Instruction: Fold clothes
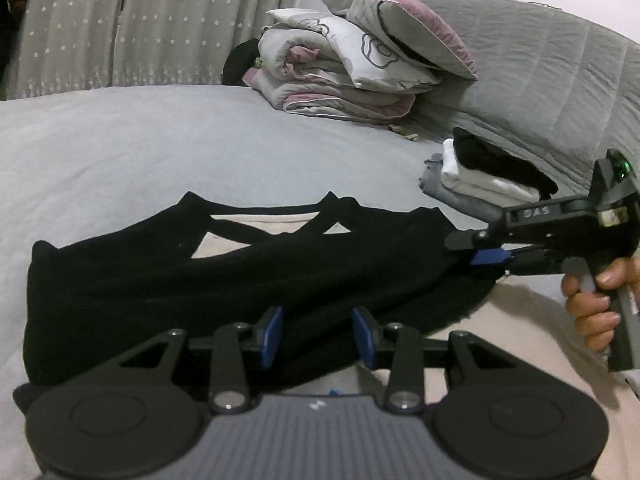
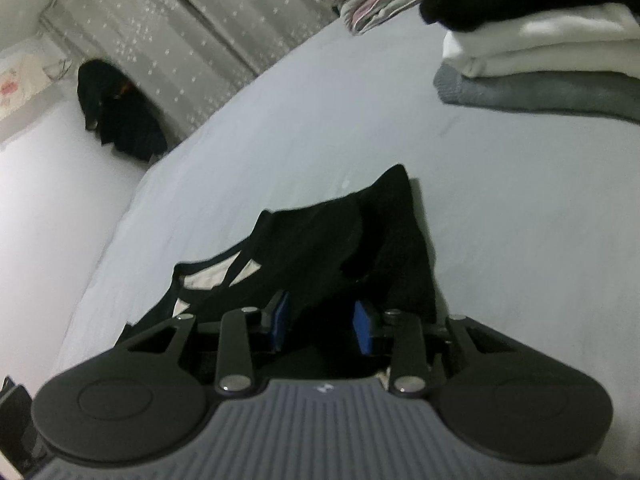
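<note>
- We see a bed under a pale grey-blue sheet filling most of both views, with a star-dotted curtain behind it.
- A bundle of folded bedding sits at the far end, against a grey quilted headboard.
- The black strappy top lies near us on the sheet, partly over a beige cloth.
- A small stack of folded clothes, grey, white and black, lies to its right.
- Our left gripper has its blue pads partway apart, black fabric between them; we cannot tell whether they press it.
- Our right gripper, held by a hand, has its blue pads partway apart at the top's right edge with fabric between them; grip unclear.
</note>
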Action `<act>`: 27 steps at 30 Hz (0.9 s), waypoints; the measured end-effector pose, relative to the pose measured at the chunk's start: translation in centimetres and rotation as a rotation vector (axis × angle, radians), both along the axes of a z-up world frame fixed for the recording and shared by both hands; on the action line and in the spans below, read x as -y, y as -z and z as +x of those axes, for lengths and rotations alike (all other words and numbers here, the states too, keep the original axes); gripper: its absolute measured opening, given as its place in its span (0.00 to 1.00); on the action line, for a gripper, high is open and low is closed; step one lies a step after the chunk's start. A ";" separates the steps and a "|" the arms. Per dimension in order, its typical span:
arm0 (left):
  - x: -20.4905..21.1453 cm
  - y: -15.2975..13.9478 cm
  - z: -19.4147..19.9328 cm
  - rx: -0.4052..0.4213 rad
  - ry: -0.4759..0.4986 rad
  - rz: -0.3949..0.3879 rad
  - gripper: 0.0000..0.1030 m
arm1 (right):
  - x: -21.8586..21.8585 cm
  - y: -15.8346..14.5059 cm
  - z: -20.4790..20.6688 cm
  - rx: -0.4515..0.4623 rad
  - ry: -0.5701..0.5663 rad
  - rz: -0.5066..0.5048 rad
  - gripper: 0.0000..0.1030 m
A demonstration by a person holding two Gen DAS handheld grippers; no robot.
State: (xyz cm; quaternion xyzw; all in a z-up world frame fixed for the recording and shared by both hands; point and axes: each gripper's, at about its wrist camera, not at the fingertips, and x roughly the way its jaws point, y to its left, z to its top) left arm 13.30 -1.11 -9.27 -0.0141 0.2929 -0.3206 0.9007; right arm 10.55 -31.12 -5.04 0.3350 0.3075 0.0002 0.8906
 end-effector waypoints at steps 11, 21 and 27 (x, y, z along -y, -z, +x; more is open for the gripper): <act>0.4 -0.6 -0.3 0.021 -0.008 0.010 0.03 | 0.0 -2.1 -0.7 0.049 0.029 -0.015 0.13; 0.7 -0.5 -1.1 -0.068 0.120 0.071 0.05 | -1.0 -2.5 -0.7 -0.098 -0.039 -0.165 0.13; -0.4 -1.4 -0.8 -0.114 0.143 0.012 0.39 | -2.2 -2.5 -0.8 -0.131 -0.115 -0.266 0.23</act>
